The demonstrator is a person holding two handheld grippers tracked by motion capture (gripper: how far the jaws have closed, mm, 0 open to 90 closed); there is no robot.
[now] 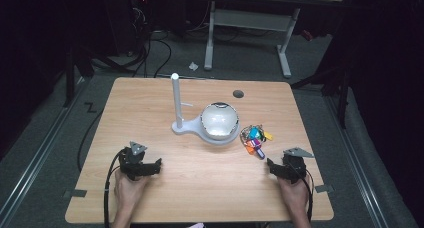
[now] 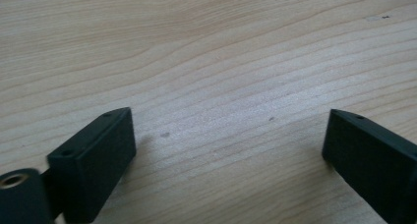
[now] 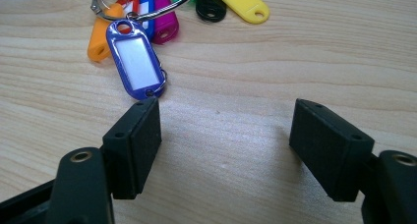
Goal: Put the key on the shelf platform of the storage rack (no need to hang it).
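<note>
A bunch of coloured key tags (image 1: 255, 138) on a metal ring lies right of centre on the table; in the right gripper view the purple tag (image 3: 136, 61) lies closest, with orange, magenta, black and yellow (image 3: 243, 3) ones behind it. My right gripper (image 1: 275, 167) rests on the table just in front of the tags, open, nothing between its jaws (image 3: 226, 140). Over on the table's front left, my left gripper (image 1: 154, 165) is open too, above bare wood (image 2: 228, 140). A white stand with an upright post (image 1: 176, 100) holds a shiny bowl (image 1: 219, 120) at mid-table.
The wooden table (image 1: 150, 108) has a small dark round hole (image 1: 238, 93) near its far edge. Beyond it stand a desk frame with white legs (image 1: 285, 50) and cables on the floor. A hand holds each gripper at the near edge.
</note>
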